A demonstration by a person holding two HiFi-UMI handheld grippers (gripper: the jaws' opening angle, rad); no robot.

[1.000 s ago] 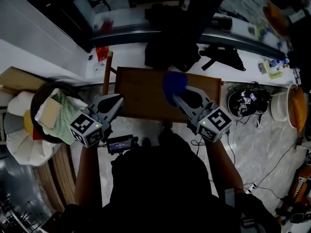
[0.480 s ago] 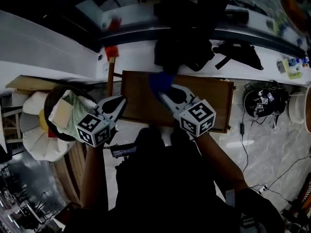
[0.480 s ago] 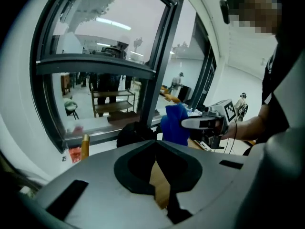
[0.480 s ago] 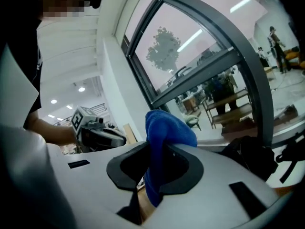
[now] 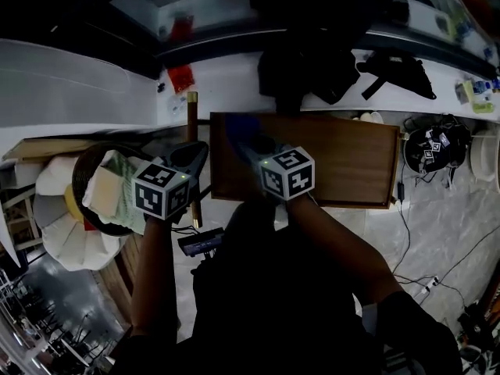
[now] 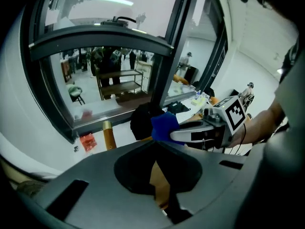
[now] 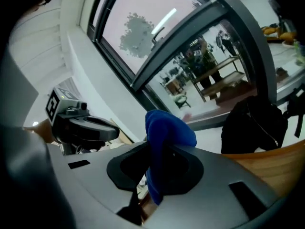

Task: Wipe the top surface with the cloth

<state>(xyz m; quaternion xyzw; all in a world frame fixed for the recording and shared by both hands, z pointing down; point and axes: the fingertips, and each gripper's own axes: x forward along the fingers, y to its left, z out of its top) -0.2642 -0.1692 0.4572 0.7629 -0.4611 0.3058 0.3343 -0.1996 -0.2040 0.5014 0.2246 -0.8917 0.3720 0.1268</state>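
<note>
1. We see the right claw (image 7: 159, 144) clamped on the blue cloth (image 7: 167, 128). The fabric bunches up above the jaw tips and hangs down between them.
2. In the head view, that cloth sits over the far left corner of the wooden worktop (image 5: 336, 162). We cannot tell whether it presses on the wood or hangs just above it.
3. The right claw reaches in from the near edge, and its marker cube lies over the worktop's near left part.
4. The left claw (image 6: 155, 143) has its jaws brought together with nothing between them. We see only the worktop's wood past the tips.
5. The left claw hangs off the worktop's left edge, just beside an upright wooden post (image 5: 192, 131) with a pale cap, and points toward the worktop's left side.
6. The two claws are near each other but apart, and each shows in the other's view.
7. Left of the worktop, we see a dark round basket (image 5: 82, 170) holding pale and green things.
8. Beyond the far edge, a black bag (image 5: 312, 69) lies on a white ledge under a window.
</note>
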